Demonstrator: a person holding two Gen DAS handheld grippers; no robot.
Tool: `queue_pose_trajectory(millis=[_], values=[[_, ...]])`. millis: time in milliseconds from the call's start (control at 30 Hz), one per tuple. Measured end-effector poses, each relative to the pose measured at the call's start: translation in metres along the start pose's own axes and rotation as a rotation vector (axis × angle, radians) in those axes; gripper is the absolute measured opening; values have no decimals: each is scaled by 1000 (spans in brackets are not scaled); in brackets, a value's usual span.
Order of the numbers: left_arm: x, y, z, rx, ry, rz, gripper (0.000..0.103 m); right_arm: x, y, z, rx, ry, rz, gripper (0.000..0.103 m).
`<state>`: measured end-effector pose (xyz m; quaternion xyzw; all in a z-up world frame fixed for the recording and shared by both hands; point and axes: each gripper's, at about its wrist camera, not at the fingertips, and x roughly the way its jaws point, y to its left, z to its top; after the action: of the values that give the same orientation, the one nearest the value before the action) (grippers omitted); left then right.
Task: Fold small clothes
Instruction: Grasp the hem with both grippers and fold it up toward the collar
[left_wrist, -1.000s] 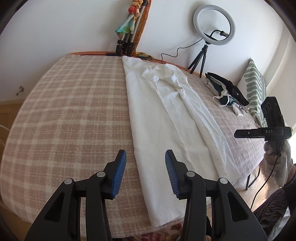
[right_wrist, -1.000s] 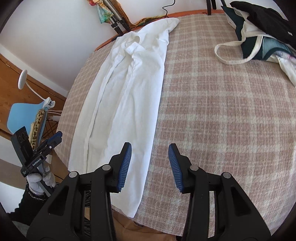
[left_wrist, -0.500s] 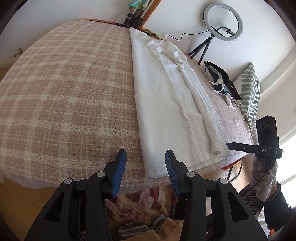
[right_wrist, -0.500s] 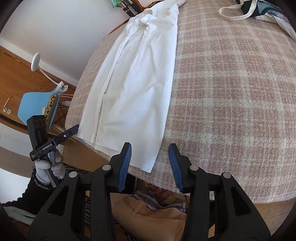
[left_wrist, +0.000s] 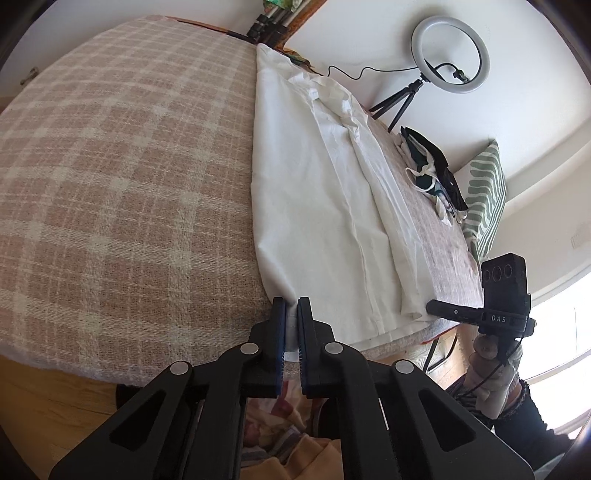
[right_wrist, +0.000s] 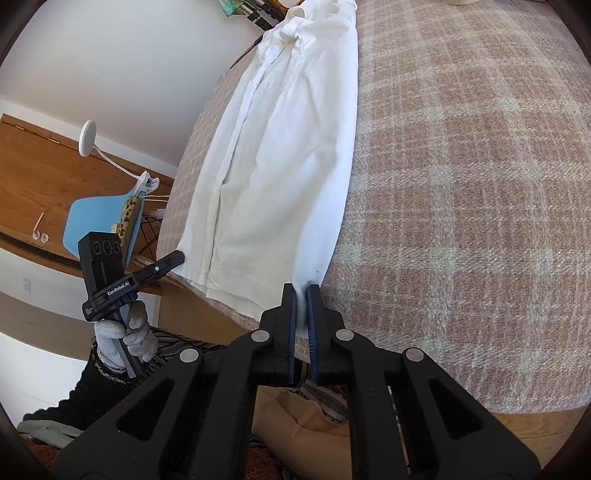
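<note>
Where the white shirt (left_wrist: 317, 192) reaches the near edge of the plaid-covered surface (left_wrist: 122, 177), each hem corner is pinched by a hand-held gripper. The left hand-held gripper (left_wrist: 291, 314) has its blue-padded fingers (left_wrist: 280, 325) pressed together on the shirt's left hem corner, a sliver of white cloth showing between them. The right hand-held gripper (right_wrist: 301, 301) is likewise clamped on the shirt's right hem corner, with fabric caught between its pads.

From the hem the shirt (right_wrist: 280, 147) runs lengthwise away across the surface (right_wrist: 461, 184), lying flat with its sides folded inward into a long narrow strip. Its collar (left_wrist: 325, 88) lies at the far end of the shirt, close to the surface's far edge, and a button placket (right_wrist: 229, 147) runs along the shirt's length.

Beyond the shirt's right side, a dark bag with pale straps (left_wrist: 432, 166) rests on the surface, and farther off from the shirt a green-and-white striped cushion (left_wrist: 484, 195) leans near the wall. A ring light on a small tripod (left_wrist: 448, 55) stands past the collar end of the shirt, its cable trailing along the wall. Off the shirt's left side, beyond the surface edge, a light blue chair (right_wrist: 99, 218) stands on the wooden floor with a white lamp (right_wrist: 88, 136) clipped at its top.
</note>
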<state>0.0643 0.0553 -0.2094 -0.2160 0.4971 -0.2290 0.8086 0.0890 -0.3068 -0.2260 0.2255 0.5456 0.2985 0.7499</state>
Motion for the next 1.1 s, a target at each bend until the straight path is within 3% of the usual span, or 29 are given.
queue_pose_trajectory(millis=[100,200,400,567,800,1100], values=[[-12,-2,-3,2,-33,-9,3,-8,5,-2,-12,-24,-6,5],[-22,-4,-10,7,-56,-12,3,-26,9,-8,-24,-66,42,4],[-13,4,-11,-23,-25,7,3,-14,-1,-7,4,-29,-17,4],[-21,-4,-3,-8,-48,-9,3,-25,-4,1,36,-62,64,4],[-29,-17,31,-1,-118,-52,3,-39,10,24,47,-129,110,4],[-12,-19,93,11,-179,0,3,-45,-15,85,131,-219,127,4]])
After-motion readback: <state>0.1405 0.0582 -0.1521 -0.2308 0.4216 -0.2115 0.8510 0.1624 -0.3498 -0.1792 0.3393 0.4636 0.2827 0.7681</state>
